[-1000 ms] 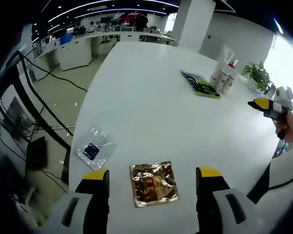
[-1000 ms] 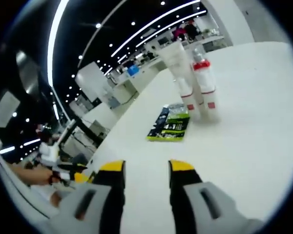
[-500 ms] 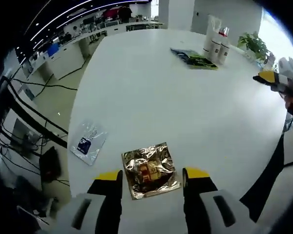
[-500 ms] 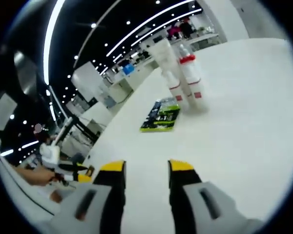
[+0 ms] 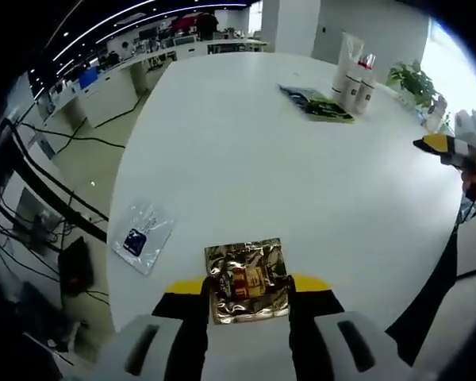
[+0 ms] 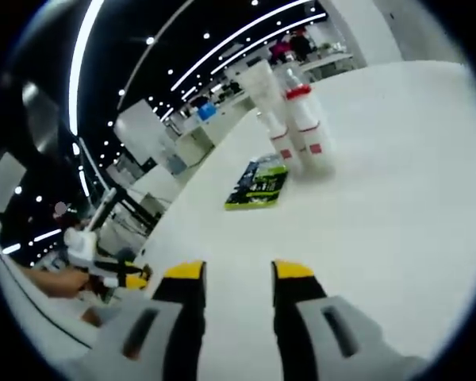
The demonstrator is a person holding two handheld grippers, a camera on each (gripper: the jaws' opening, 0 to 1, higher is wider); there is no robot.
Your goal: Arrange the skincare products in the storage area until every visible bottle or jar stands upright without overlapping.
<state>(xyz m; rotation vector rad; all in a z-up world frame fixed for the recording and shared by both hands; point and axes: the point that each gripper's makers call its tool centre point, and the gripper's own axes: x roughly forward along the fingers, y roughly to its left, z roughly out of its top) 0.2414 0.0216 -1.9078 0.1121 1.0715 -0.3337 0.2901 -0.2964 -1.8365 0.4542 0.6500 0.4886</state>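
Currently, the step in hand is judged to be the pickup of the gold sachet (image 5: 248,281), which lies flat on the white table (image 5: 246,167) in the left gripper view. The left gripper (image 5: 249,287) is set with its yellow-tipped jaws at either side edge of the sachet, at 6 o'clock in that view; contact seems made, but a firm clamp cannot be told.

- Clear sachet (image 5: 143,236): flat near the table edge, at 9 o'clock from the gold sachet, well apart from it.
- Green packet (image 5: 317,105): flat at 1 o'clock, far across the table, just beside the bottles.
- Bottles (image 5: 354,70): a tall white tube and red-capped bottles, standing upright in a tight group at 1 o'clock. In the right gripper view they are seen at 12 o'clock (image 6: 289,119), with the green packet (image 6: 258,184) at 11 o'clock.
- Right gripper (image 6: 235,274): jaws parted, nothing between them, held above bare table. It is also seen at 3 o'clock in the left gripper view (image 5: 440,147), in a hand.

Next move, as judged: the jaws are to be squeezed on the sachet, which is thin and crinkled and may slip, and it is then to be carried toward the bottles.

Against the earliest frame, the left jaws are seen much closer together, and the sachet now lies between them rather than ahead. The right jaws are unchanged in spacing.
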